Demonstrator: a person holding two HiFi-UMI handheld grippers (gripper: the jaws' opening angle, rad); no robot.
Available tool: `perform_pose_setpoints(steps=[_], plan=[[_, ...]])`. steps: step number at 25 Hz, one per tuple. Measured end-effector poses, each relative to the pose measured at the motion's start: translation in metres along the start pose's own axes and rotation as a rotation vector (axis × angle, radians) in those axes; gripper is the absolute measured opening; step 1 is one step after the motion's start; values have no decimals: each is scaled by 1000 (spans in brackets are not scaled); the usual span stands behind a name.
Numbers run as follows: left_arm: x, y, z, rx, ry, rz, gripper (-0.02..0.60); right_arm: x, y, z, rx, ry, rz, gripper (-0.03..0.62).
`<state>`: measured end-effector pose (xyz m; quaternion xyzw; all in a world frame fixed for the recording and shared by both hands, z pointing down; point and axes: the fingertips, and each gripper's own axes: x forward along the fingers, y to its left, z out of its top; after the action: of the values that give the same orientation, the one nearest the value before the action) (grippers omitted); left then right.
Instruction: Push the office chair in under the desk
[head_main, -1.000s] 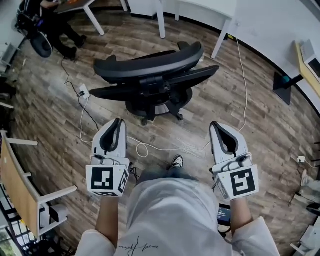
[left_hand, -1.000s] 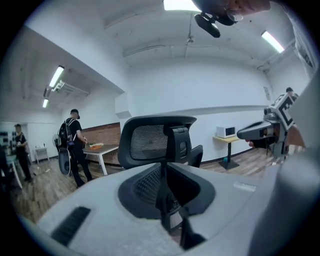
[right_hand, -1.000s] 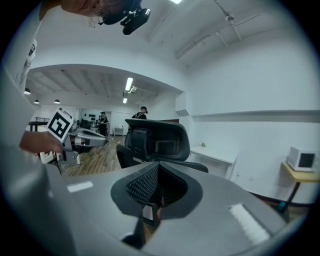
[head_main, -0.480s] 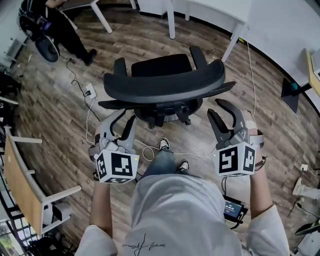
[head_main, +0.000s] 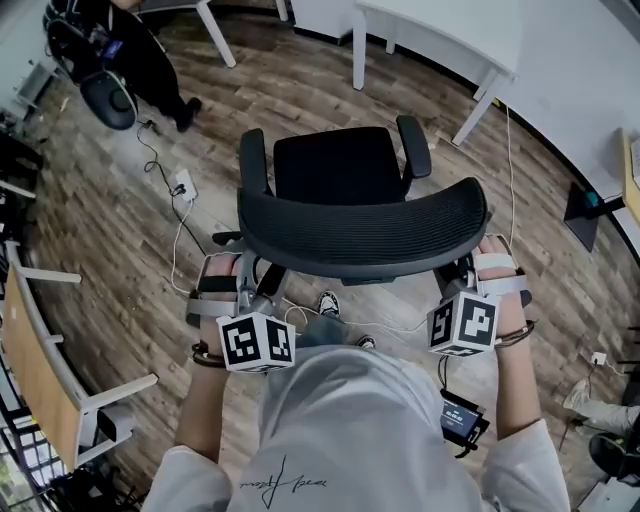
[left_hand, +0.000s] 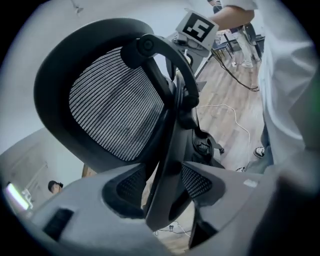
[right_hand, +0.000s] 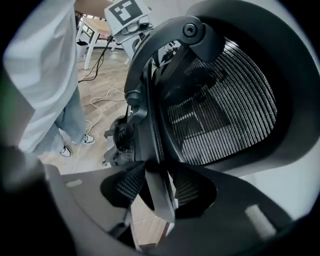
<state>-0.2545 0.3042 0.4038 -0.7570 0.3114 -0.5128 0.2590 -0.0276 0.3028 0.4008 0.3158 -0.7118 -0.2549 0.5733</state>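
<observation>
Office chair (head_main: 340, 170), head view: it stands on the wood floor (head_main: 300, 90) right in front of you. Its seat faces the white desk (head_main: 450, 35); it is near the desk but not under it.
Backrest (head_main: 365, 235), head view: the curved mesh top is the part nearest you and spans the space between your two grippers.
Your left gripper (head_main: 243, 288), head view: it sits at the backrest's left end, with the jaws reaching in beneath the rim and the marker cube toward you.
Your right gripper (head_main: 465, 280), head view: it sits at the backrest's right end, with the jaws tucked under the rim.
Floor clutter, head view: a white cable (head_main: 178, 250) and a power strip (head_main: 183, 185) lie to the left of the chair's base.
Left gripper view: your left gripper (left_hand: 165, 184) is clenched on a dark frame strut (left_hand: 160, 205) of the office chair. The strut fills the gap between the pads, and the mesh rises above them.
Right gripper view: your right gripper (right_hand: 155, 187) has the same hold on the other side. Its jaws are clamped on a strut (right_hand: 162, 205), and the mesh panel (right_hand: 225, 105) is up to the right.
</observation>
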Motion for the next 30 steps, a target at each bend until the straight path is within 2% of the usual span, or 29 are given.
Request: perform_pose_setpoints(steps=[4,14,22,30], plan=[[1,-1,0,-10,-51,-10,215,2,3,-1,15,-1,-1,171],[13,8,2,-42,-125,-33,216,13,-5,-4,65,31,-23,173],[40,24,0,-75,-143,-39,202,34,-21,-7,132,67,-23,172],[63,48,-3,-55,-184,-51,202,56,-41,-6,168,118,-27,173]])
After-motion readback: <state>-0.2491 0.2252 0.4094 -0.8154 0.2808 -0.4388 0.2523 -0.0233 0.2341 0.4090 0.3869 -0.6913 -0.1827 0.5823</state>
